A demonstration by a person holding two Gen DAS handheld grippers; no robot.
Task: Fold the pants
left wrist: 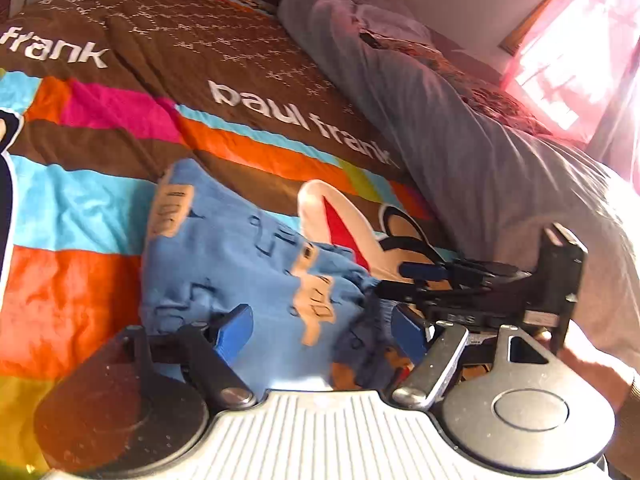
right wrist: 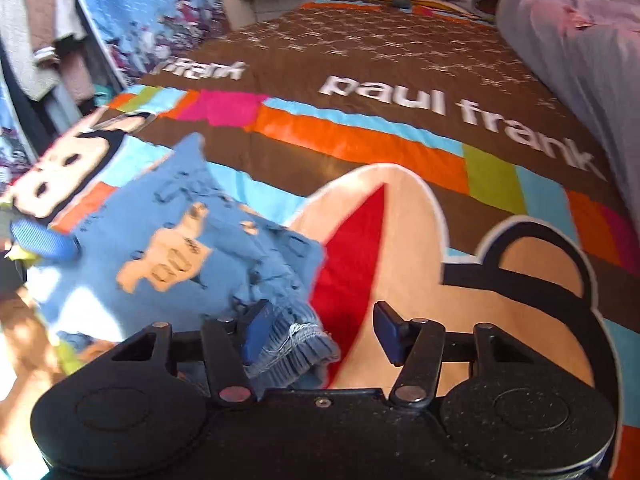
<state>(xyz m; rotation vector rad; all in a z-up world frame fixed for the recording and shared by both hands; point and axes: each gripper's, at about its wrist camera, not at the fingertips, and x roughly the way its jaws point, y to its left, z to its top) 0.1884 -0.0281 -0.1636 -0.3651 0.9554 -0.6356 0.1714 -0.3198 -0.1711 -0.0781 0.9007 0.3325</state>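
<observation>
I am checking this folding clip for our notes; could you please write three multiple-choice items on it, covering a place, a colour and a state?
1. Where do the pants lie?
A. on the bedspread
B. on a chair
C. on the floor

2. What colour is their fabric mainly?
A. red
B. light blue
C. black

3. How do the right gripper jaws stand?
A. clamped flat on the waistband
B. apart, waistband by one pad
C. out of view

Key: 1 A, they are spread on the patterned cover; 2 B, blue with tan prints; 3 B, a gap shows between the pads.
</observation>
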